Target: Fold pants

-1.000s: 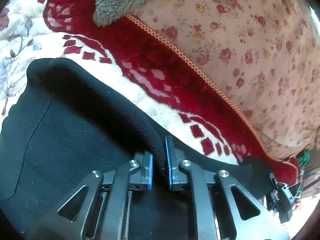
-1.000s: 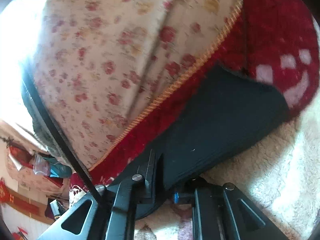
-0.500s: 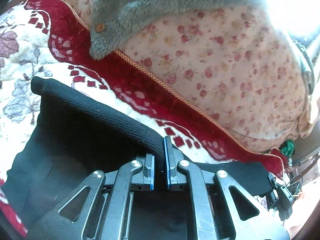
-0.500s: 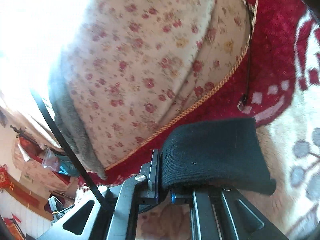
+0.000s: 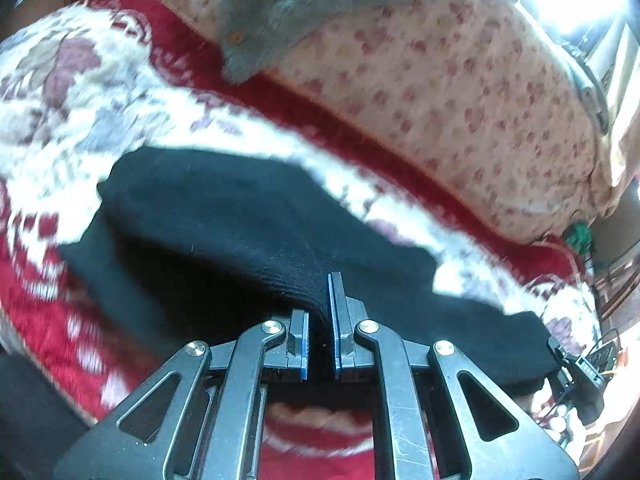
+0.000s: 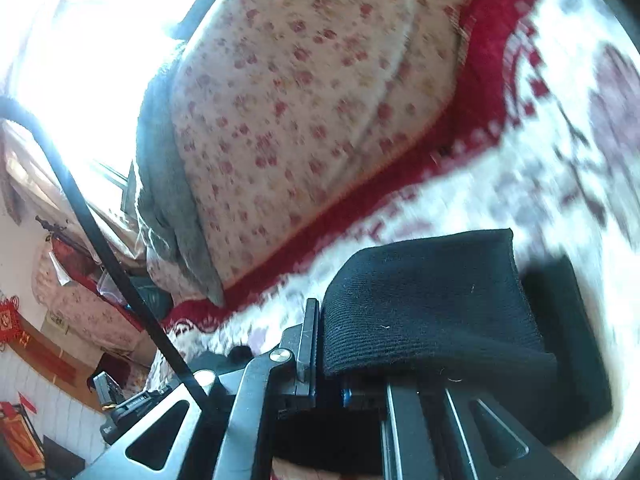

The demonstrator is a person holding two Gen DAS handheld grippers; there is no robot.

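Observation:
The black knit pants (image 5: 224, 216) lie on a red and white patterned blanket (image 5: 80, 120). My left gripper (image 5: 320, 320) is shut on the ribbed edge of the pants and holds it lifted, folded back over the rest of the fabric. My right gripper (image 6: 326, 344) is shut on the other end of the pants (image 6: 424, 304), which drapes over its right finger and hides it. A lower layer of the pants (image 6: 568, 344) lies beneath.
A floral quilt (image 5: 440, 92) is piled behind the blanket, with a grey fleece garment (image 5: 280, 12) on it. The quilt (image 6: 304, 92) also fills the right wrist view. A black cable (image 6: 100, 240) crosses at left. Room clutter sits at the edges.
Both grippers have carried the held pants edges up and back over the rest of the fabric. The views have swung and blurred, showing more blanket beyond the pants.

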